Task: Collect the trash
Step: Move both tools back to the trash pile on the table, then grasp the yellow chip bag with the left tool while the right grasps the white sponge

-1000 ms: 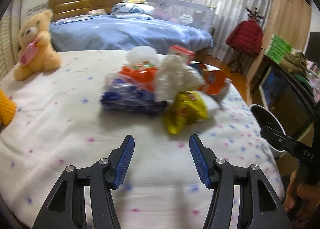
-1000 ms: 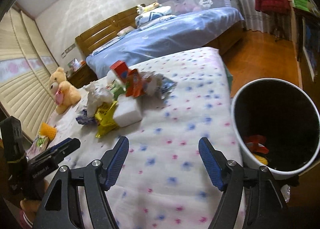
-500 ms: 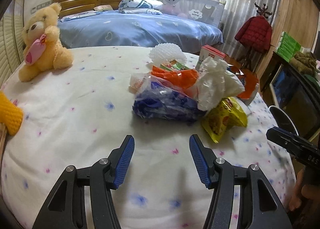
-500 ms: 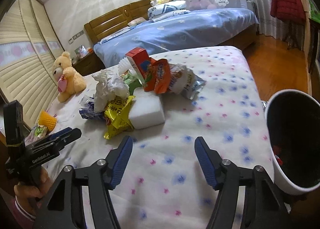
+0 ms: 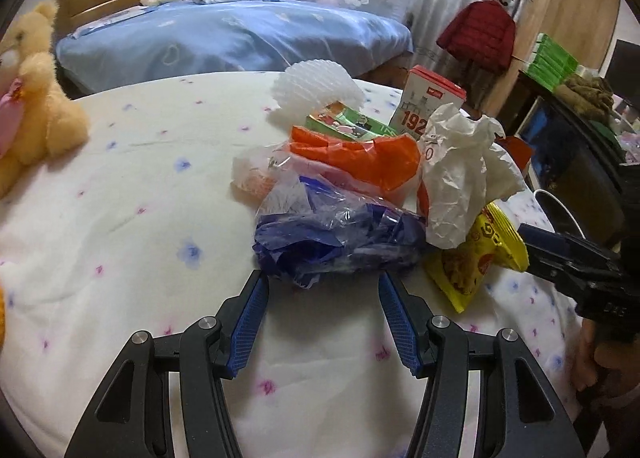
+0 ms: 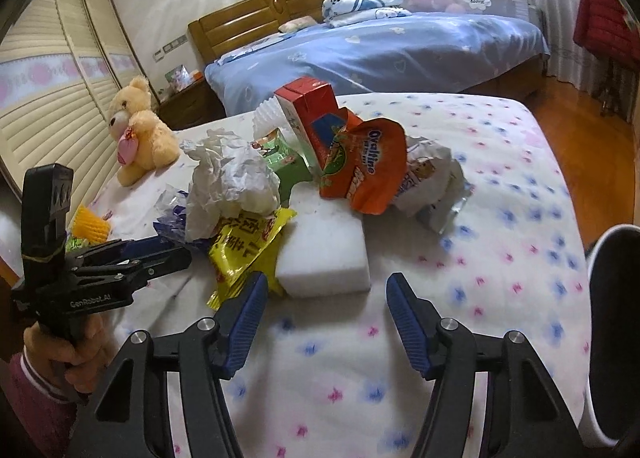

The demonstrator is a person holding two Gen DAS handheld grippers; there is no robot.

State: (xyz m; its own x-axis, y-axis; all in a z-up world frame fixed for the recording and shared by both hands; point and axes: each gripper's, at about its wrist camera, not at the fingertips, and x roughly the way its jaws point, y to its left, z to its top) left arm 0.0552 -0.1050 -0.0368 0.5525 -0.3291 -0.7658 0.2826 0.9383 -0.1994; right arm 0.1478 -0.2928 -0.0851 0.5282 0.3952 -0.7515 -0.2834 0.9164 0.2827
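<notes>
A heap of trash lies on the flowered bed cover (image 5: 120, 225). It holds a blue plastic bag (image 5: 340, 238), crumpled white paper (image 5: 460, 177), a yellow snack packet (image 5: 476, 254), an orange wrapper (image 5: 360, 161) and a red-white carton (image 5: 432, 105). My left gripper (image 5: 324, 290) is open, its tips just short of the blue bag. My right gripper (image 6: 326, 290) is open, just short of a white foam block (image 6: 324, 254); the yellow packet (image 6: 248, 246) lies by its left finger. The white trash bin (image 6: 612, 330) stands at the right edge.
A teddy bear (image 6: 140, 129) sits at the bed's far left, and a yellow foam net (image 6: 90, 223) lies near it. A second bed with blue bedding (image 5: 224, 33) stands behind. A dark cabinet (image 5: 568, 161) and a red jacket (image 5: 476, 33) are to the right.
Both grippers have moved forward toward the trash heap, which now looms larger. The right gripper turned left, away from the bin. Both stayed open.
</notes>
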